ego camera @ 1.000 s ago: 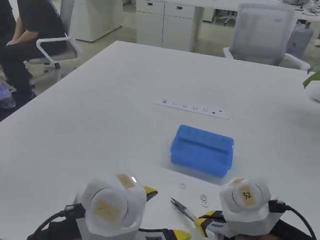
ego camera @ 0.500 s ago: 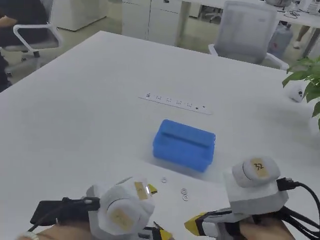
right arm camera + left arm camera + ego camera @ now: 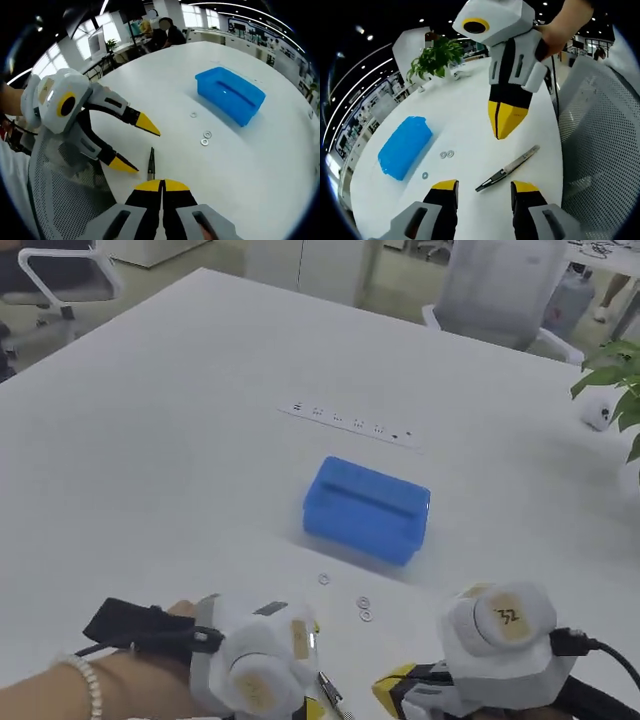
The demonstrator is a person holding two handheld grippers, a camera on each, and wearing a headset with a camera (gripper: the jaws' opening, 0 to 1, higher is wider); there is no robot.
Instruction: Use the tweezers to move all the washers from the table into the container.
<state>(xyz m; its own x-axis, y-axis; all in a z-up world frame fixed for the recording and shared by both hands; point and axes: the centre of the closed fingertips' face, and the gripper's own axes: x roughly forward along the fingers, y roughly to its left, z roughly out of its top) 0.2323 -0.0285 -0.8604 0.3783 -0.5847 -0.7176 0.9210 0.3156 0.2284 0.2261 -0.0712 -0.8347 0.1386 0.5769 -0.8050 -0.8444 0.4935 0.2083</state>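
Down at the near edge of the table (image 3: 190, 410), flat on the white top: tweezers (image 3: 507, 169), between the two grippers. Long axis from near-right to far-left. Dark pointed tip toward the far left, on the left gripper's (image 3: 485, 186) side; broad silver end back toward the right gripper (image 3: 162, 182). Gripped by neither.

Left gripper: jaws spread wide, nothing between them, the tweezers' tip just ahead of the gap. Whether touching a jaw, cannot tell.

Right gripper: jaws pressed together with nothing clamped, yellow tips just short of the silver end and aimed along the tweezers.

Farther out, three washers (image 3: 362, 602) loose on the table: two side by side, a third apart to the left. All on the near side of the blue container (image 3: 367, 510), close to its wall. Beyond that, a white power strip (image 3: 345, 423).

Against the head view of one second back: whole picture shifted with the head, yet same lie and heading for the tweezers, same spacing among washers and container.
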